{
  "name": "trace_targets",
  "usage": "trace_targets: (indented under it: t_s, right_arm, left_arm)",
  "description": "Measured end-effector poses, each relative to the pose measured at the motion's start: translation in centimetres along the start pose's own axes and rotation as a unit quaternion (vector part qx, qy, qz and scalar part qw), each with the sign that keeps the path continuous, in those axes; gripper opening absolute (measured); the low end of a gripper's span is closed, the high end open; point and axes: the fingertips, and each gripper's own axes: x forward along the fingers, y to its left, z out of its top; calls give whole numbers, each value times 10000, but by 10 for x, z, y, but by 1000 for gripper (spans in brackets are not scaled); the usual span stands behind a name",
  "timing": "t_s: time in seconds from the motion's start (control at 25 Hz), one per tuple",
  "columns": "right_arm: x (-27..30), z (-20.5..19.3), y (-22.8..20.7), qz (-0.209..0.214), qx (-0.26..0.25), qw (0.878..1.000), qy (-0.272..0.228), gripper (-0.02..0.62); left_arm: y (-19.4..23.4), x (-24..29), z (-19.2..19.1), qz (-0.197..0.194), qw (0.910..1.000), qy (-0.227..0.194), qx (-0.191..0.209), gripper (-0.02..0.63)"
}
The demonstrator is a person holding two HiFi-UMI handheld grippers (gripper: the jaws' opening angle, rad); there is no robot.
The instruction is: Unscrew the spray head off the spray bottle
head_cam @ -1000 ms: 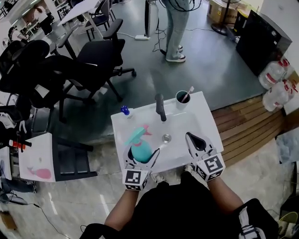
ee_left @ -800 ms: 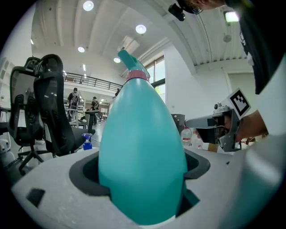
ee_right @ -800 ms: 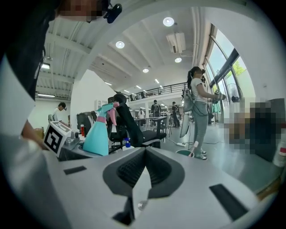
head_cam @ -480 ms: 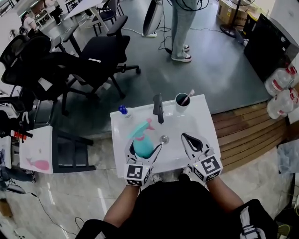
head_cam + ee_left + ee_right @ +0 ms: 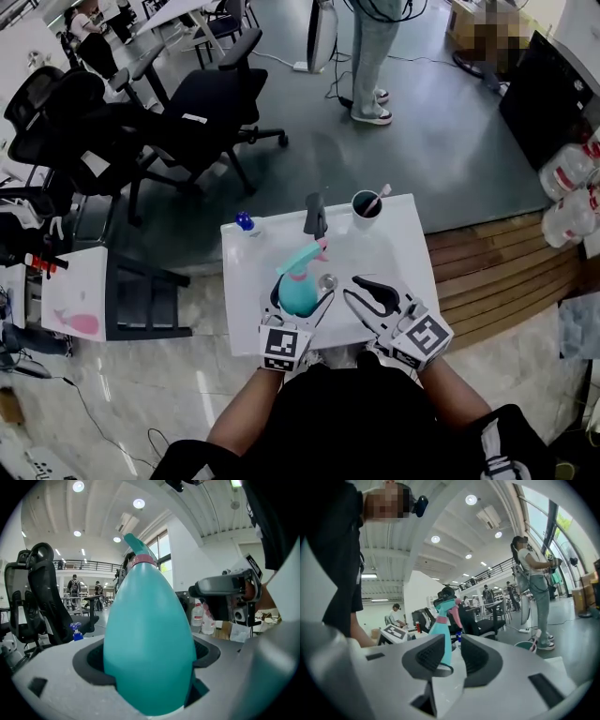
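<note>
The teal spray bottle (image 5: pixel 298 292) is gripped around its belly by the left gripper (image 5: pixel 298 307), low in the middle of the head view, over the near half of the white basin (image 5: pixel 246 281). In the left gripper view the egg-shaped body fills the space between the jaws, with both dark pads pressed against its sides. The bottle is held upright. Its spray head (image 5: pixel 302 256) is at the top, leaning toward the faucet (image 5: pixel 314 216) further up the frame.

The right gripper (image 5: pixel 361 292) is seen just right of the bottle, with its jaws parted and nothing between them. In its own view the bottle is framed through the gap, well clear of the pads.

The body looks to be smooth, rounded plastic, so it is judged slippery and liable to spin in the pads once torque is applied. The shell is opaque, so the fill, and with it the weight, cannot be told. The grip is best taken on the pink collar (image 5: pixel 439 619) under the head, where the thread would sit. The thin trigger and nozzle would probably flex or crack if squeezed. A firm clamp on the belly will be needed, though a soft wall may dent.
</note>
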Motion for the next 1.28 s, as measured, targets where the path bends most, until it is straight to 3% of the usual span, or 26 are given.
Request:
trace_targets:
  t_s: [0.16, 0.44, 0.72, 1.04, 1.28]
  right_arm:
    - [8, 11, 11, 283, 230, 9993, -86, 146]
    - [21, 21, 17, 523, 695, 9962, -95, 152]
    - [30, 24, 15, 461, 968, 9942, -118, 158]
    - [29, 25, 3, -16, 1280, 9916, -210, 166]
    - [30, 29, -1, -136, 1469, 9887, -262, 159]
  left_arm:
    - [-5, 5, -4, 57, 9998, 130, 159, 465]
    - [-19, 12, 2, 50, 9988, 150, 462, 465]
    - [-29, 18, 0, 110, 9968, 198, 764, 465]
    - [-32, 20, 9, 370, 9911, 323, 1238, 465]
    - [-31, 18, 14, 473, 9895, 302, 1331, 465]
